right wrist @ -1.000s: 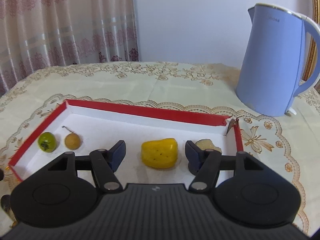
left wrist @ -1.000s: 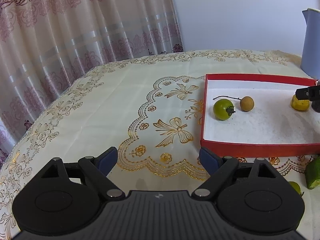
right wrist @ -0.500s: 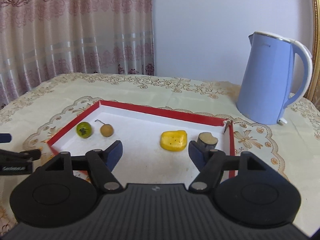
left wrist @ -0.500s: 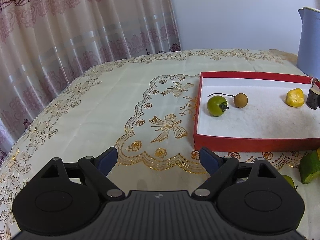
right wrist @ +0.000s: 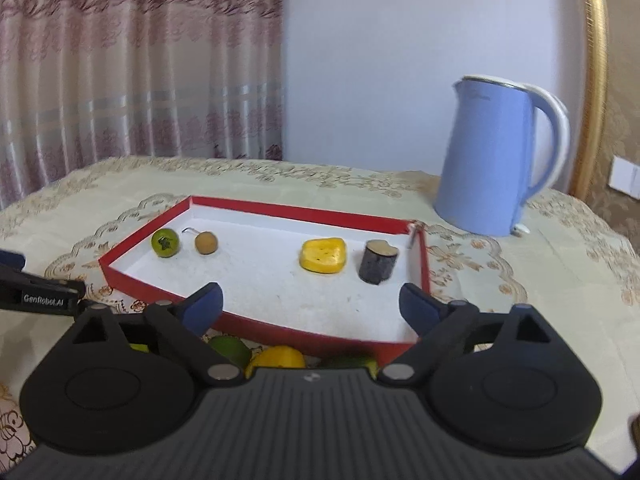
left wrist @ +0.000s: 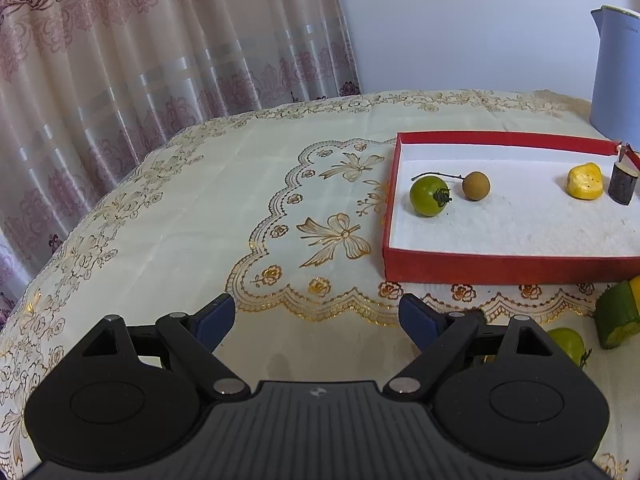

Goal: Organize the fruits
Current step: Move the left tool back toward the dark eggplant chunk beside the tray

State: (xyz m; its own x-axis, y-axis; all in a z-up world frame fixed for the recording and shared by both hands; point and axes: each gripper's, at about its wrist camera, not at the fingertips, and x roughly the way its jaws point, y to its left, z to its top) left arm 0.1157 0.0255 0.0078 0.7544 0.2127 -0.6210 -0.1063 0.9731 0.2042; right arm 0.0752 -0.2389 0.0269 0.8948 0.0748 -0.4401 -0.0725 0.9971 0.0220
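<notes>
Right wrist view: red tray [right wrist: 256,326] holding green tomato [right wrist: 165,242] and longan [right wrist: 206,243] at its left end, yellow piece [right wrist: 323,255] and dark stub [right wrist: 378,266] at its right; right gripper [right wrist: 310,306] and left gripper [left wrist: 316,316] both spread wide, empty.

A red tray [right wrist: 256,326] with a white floor holds a green tomato [left wrist: 429,195], tan longan [left wrist: 475,185], yellow chunk [right wrist: 323,255]. Cream cloth [left wrist: 200,208], gold bows; pale-blue kettle [right wrist: 492,160]; pink-flowered curtain [left wrist: 140,60].
</notes>
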